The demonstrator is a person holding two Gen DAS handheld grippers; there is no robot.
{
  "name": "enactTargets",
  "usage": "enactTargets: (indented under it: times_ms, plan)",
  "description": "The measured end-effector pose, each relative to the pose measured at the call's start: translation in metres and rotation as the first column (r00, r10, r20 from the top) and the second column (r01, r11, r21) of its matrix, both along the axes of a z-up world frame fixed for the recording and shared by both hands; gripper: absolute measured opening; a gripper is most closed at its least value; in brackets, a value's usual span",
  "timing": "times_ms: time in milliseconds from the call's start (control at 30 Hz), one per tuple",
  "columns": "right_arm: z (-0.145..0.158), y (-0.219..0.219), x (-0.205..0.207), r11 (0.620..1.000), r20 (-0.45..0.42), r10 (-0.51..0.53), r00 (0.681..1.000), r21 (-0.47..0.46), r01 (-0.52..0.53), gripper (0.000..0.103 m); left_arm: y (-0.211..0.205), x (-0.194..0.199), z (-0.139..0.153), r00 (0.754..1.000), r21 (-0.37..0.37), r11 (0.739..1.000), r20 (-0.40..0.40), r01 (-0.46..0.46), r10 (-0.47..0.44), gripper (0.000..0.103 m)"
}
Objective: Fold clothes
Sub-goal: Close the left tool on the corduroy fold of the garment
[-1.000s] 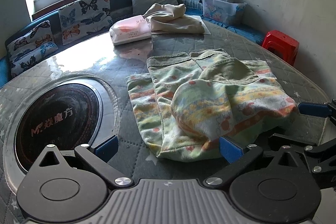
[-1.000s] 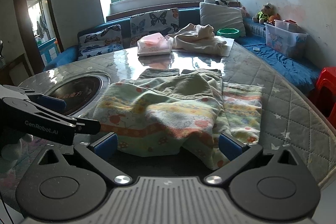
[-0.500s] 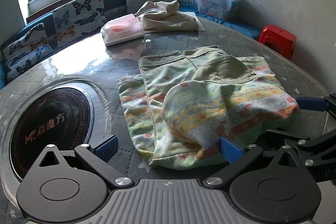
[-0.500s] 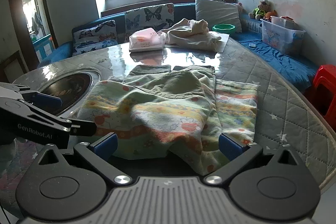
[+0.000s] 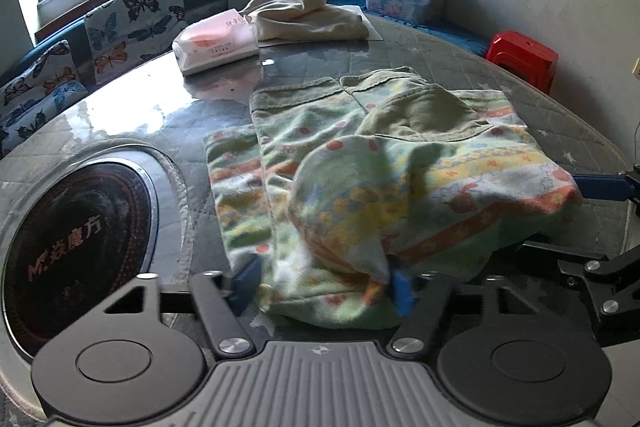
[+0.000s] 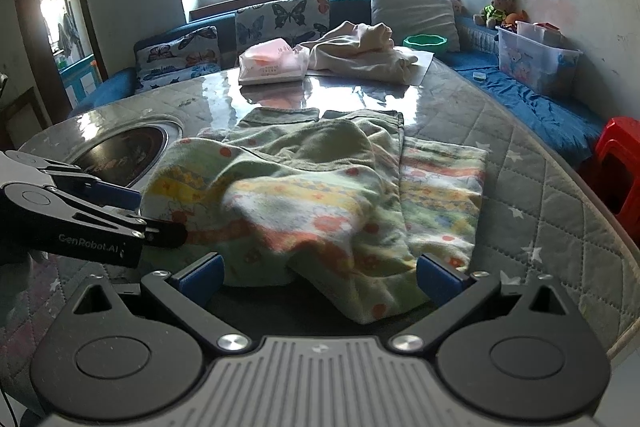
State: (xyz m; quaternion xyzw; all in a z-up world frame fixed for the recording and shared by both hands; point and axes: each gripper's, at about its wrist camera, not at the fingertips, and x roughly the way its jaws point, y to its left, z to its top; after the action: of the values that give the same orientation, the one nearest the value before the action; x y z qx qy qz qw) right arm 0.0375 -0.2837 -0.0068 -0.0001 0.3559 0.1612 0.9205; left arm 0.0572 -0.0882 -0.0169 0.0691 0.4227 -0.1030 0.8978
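The patterned garment (image 5: 360, 187) lies on the round quilted table (image 6: 520, 195), partly folded, with its near hem bunched up close to the table's near edge. Measured from the garment, the table's curved edge runs close on the right, where a red stool (image 6: 620, 163) stands just beyond it; past the garment's far waistband there is a bare, shiny strip of tabletop before a pink tissue pack (image 6: 272, 63) and a heap of cream cloth (image 6: 360, 55) near the far rim. To the garment's left a dark round cooktop (image 5: 68, 231) is set into the table, with a narrow band of bare quilting between them. The left gripper (image 5: 320, 283) sits at the garment's near left corner; its blue fingers (image 5: 402, 291) are partway closed with the raised hem between them, the right one against the cloth, but the frame is blurred and I cannot tell whether they actually pinch it. The right gripper (image 6: 318, 277) sits at the garment's near hem with its fingers (image 6: 434, 279) spread wide, the folded edge lying between them and reaching toward the palm, not gripped. In the right wrist view the left gripper's black arm overlaps the garment's left edge; in the left wrist view the right gripper's blue finger touches the garment's right corner.
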Motion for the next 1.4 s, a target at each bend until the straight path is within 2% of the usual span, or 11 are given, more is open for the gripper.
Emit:
enactTargets:
  times_ms: [67, 233, 367, 600, 733, 833, 967, 1200, 1400]
  plan:
    - [-0.001, -0.001, 0.0, 1.0, -0.003, -0.003, 1.0, -0.007, 0.002, 0.103, 0.003, 0.001, 0.0, 1.0, -0.006, 1.0, -0.001, -0.002, 0.002, 0.052]
    - [-0.008, -0.003, 0.004, 0.999, -0.018, -0.009, 1.0, -0.034, 0.009, 0.103, 0.013, 0.002, -0.001, 1.0, -0.009, 1.0, 0.002, -0.017, 0.017, 0.045]
    - [-0.013, -0.006, 0.007, 0.998, -0.021, -0.029, 0.999, -0.058, 0.028, 0.103, 0.018, 0.001, -0.001, 1.0, -0.007, 1.0, 0.002, -0.015, 0.015, 0.036]
    - [-0.018, -0.016, 0.018, 0.991, -0.002, -0.046, 0.999, -0.13, 0.046, 0.103, 0.028, -0.003, -0.002, 1.0, -0.017, 1.0, -0.005, -0.022, 0.022, 0.033]
    - [-0.01, -0.028, 0.014, 0.996, -0.009, -0.032, 0.999, -0.083, 0.031, 0.103, 0.037, -0.008, -0.002, 0.999, -0.016, 0.999, -0.008, -0.035, 0.035, 0.033]
    - [-0.003, -0.031, 0.013, 0.994, 0.019, -0.053, 0.998, -0.095, 0.055, 0.103, 0.041, -0.013, -0.001, 0.999, -0.003, 0.999, -0.005, -0.038, 0.037, 0.033]
    - [0.008, -0.036, 0.014, 0.997, 0.061, -0.065, 0.996, -0.048, 0.068, 0.103, 0.046, -0.021, -0.002, 0.999, 0.02, 0.999, 0.003, -0.05, 0.05, 0.033]
    - [-0.001, -0.025, 0.026, 0.998, 0.046, -0.019, 0.999, -0.062, 0.022, 0.103, 0.056, -0.032, -0.001, 0.998, 0.023, 0.998, 0.002, -0.066, 0.066, 0.033]
    - [-0.029, -0.006, 0.044, 0.981, 0.018, -0.005, 1.0, -0.194, 0.009, 0.103, 0.066, -0.036, 0.001, 0.997, 0.007, 0.997, -0.007, -0.075, 0.075, 0.034]
